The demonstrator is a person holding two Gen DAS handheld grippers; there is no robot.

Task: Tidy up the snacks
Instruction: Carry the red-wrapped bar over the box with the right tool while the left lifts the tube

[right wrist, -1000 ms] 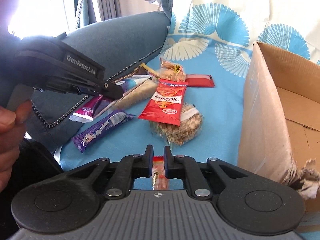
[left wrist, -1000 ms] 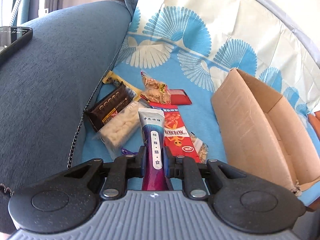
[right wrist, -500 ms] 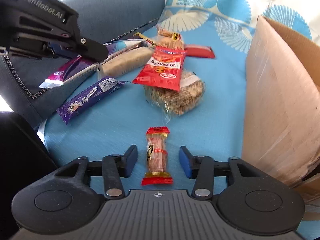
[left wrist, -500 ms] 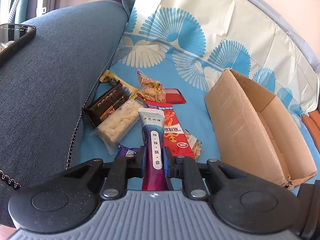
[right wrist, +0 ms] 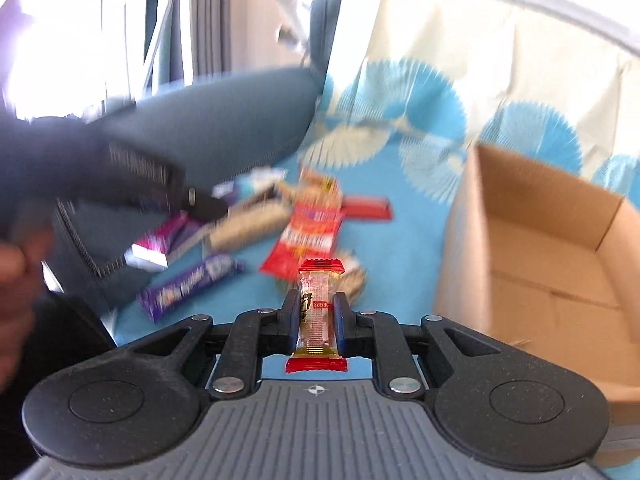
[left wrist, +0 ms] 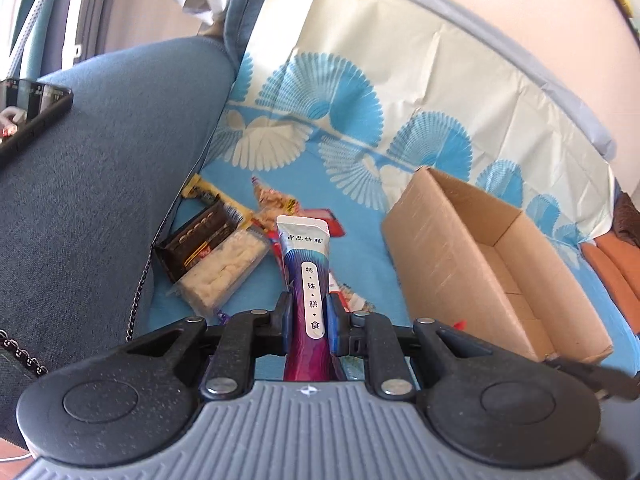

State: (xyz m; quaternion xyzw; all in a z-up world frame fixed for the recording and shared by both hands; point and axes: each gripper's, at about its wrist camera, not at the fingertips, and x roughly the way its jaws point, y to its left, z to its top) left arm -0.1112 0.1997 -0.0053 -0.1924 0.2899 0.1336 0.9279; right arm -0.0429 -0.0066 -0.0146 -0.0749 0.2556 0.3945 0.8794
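Red-ended and clear in the middle, the small candy bar (right wrist: 317, 312) now sits clamped between the right gripper (right wrist: 316, 316) jaws, lifted clear of the blue cloth (right wrist: 404, 248). Half a second ago those jaws stood wide with the bar lying loose between them, so that's a fresh grab, and by my read the bar is ready for boxing! Over on the other side, the left gripper (left wrist: 307, 316) is pinched narrow on the glossy purple sachet (left wrist: 306, 276), slim, flat, silver-topped, same hold as a moment back. Both snacks are in the air near the cloth's front edge. To the right stands the cardboard box (left wrist: 448, 248), matte, creased, open-topped and empty as far as I can see. Toward the cloth's left edge, against the woven blue sofa arm (left wrist: 100, 168), the crinkly pile waits: red packet (right wrist: 308, 240), purple wafer bar (right wrist: 188, 286), pale rice bar (left wrist: 224, 268).
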